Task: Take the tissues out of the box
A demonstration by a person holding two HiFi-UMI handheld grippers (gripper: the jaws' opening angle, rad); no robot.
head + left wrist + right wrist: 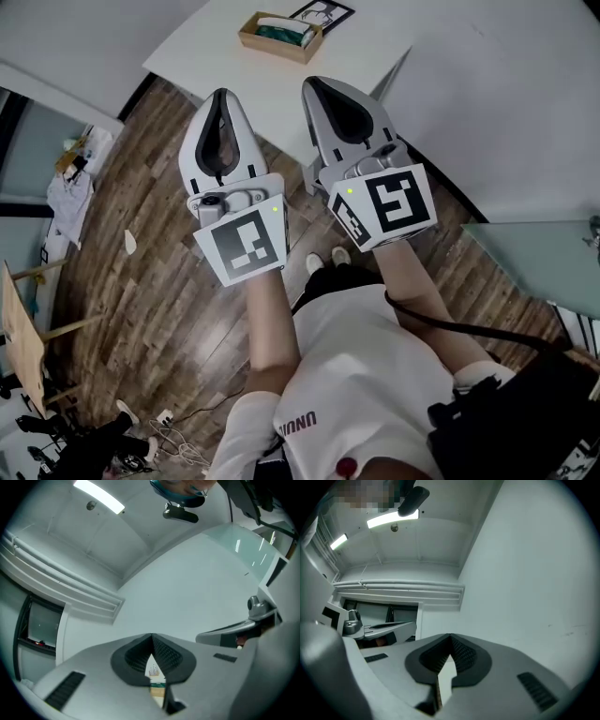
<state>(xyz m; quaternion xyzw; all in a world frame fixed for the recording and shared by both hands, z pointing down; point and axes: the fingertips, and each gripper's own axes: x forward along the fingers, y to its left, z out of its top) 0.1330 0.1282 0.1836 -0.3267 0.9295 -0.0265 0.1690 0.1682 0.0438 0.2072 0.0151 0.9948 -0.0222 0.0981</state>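
Observation:
A shallow brown cardboard box [281, 36] with green and white tissue packs in it sits on the white table [225, 66] at the top of the head view. My left gripper [222, 97] and right gripper [317, 86] are held side by side, short of the box, tips pointing toward the table. Both pairs of jaws meet at the tips with nothing between them. In the left gripper view the shut left gripper [152, 638] leaves a slit through which a bit of the box [156, 686] shows. The right gripper [450, 638] is likewise shut.
A printed card [323, 13] lies beyond the box. Below the grippers is wooden floor [159, 272], with cloth, cables and wooden frames [28, 337] at the left. A glass surface [534, 262] is at the right. The person's shoes [328, 259] stand near the table edge.

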